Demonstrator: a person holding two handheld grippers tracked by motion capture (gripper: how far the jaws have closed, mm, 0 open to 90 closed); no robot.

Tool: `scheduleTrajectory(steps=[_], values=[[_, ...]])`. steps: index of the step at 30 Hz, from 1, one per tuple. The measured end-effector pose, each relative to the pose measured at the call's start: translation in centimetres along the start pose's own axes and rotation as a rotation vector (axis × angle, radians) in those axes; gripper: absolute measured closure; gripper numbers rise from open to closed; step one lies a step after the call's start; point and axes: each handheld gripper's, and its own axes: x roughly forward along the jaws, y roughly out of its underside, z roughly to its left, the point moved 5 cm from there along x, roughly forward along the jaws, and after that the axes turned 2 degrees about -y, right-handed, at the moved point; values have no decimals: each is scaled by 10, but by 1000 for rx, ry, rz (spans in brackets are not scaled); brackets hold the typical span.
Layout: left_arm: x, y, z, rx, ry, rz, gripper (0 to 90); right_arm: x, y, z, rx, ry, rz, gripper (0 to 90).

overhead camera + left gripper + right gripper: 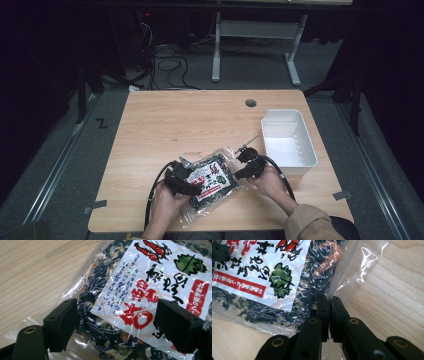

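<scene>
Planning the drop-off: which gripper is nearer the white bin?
Right. The right gripper sits just left of the white bin; the left gripper is farther off, across the snack bag.

Both forearms reach in low; the left gripper [192,184] stands wide apart, the right gripper [242,161] pinched together.

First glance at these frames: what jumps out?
The clear bag of dark dried mix, with its white label of red lettering and shrimp drawings, lies at the near edge of the wooden table. The right gripper is shut on the bag's clear edge film, while the left gripper stands open over the label end. An empty white bin sits at the table's right side.
</scene>
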Motion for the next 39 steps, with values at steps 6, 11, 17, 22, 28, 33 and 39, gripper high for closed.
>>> scheduleTrajectory(steps=[6,11,17,22,28,33,39], values=[[-2,0,-3,25,5,-16,232,-2,-1,0,-21,8,-9,886],[-2,-1,-5,13,48,-30,232,-15,-6,-2,-30,19,-28,886],[-5,-2,-5,19,38,-53,237,-34,-10,-1,-52,70,-53,890],[-2,1,-2,19,20,-27,248,-56,-15,-4,-85,125,-65,895],[-2,1,-1,13,18,-25,248,-77,-18,-6,-90,165,-89,898],[-4,1,0,13,11,-39,254,-95,-21,-10,-111,184,-118,900],[-5,0,0,15,14,-48,259,-111,-25,-9,-129,184,-135,900]])
